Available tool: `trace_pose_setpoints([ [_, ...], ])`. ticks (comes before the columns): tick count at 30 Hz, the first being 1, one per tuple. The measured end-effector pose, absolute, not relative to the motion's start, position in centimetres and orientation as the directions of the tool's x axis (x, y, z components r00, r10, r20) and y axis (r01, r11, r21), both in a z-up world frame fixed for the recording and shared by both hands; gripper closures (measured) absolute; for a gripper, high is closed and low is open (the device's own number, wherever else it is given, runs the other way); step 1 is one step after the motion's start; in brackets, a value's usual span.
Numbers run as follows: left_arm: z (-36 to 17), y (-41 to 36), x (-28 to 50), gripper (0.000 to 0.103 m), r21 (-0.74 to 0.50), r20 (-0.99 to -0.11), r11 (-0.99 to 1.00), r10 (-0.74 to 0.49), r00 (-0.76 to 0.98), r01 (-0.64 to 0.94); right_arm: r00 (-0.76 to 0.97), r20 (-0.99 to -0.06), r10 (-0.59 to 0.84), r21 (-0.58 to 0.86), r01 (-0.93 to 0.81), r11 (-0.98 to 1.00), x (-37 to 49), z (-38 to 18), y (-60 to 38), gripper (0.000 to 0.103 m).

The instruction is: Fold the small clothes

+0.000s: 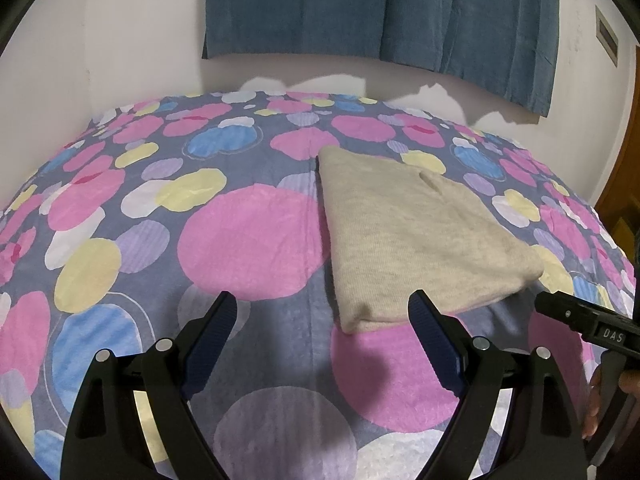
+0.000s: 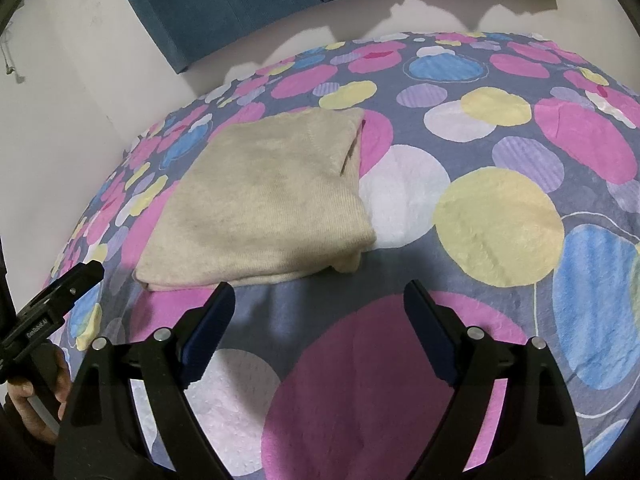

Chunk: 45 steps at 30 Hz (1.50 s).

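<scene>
The bed [image 1: 248, 240] carried a grey-blue cover printed with pink, yellow, blue, lilac and white circles. One folded beige garment [image 1: 408, 232] lay flat directly on it, its layered edges stacked at the near side, with bare cover all around.

A folded garment [image 1: 412, 236] lies flat on the bed cover [image 1: 160, 208], near the front edge of the bed. Behind the bed stands the wall [image 1: 140, 40], and a curtain [image 1: 380, 8] hangs on it above the bed. The left gripper [image 1: 322, 300] hovers before the garment's left part, the right gripper [image 2: 319, 292] before its right corner, both apart from it
</scene>
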<state>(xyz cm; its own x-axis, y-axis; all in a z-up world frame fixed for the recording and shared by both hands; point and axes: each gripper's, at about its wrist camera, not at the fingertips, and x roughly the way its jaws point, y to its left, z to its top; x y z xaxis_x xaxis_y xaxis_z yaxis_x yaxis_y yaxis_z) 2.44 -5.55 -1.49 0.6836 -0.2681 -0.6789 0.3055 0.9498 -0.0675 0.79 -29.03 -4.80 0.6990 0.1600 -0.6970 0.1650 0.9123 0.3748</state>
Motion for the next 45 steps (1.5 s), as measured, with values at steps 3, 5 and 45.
trace_pose_setpoints([
  [3,-1.4,-5.5,2.5,0.017,-0.068,-0.679,0.95,-0.267,0.684,0.304,0.698,-0.698,0.162,0.375,0.163,0.913,0.8,-4.9,-29.0,0.017],
  [5,-1.5,-5.6,2.4,0.017,-0.068,-0.68,0.95,-0.267,0.683,0.303,0.698,-0.698,0.161,0.375,0.164,0.912,0.8,-4.9,-29.0,0.017],
  [45,-1.4,-3.6,3.7,0.017,0.021,-0.672,0.971,-0.163,0.723,0.239,0.689,-0.694,0.207,0.409,0.141,0.902,0.7,-4.9,-29.0,0.017],
])
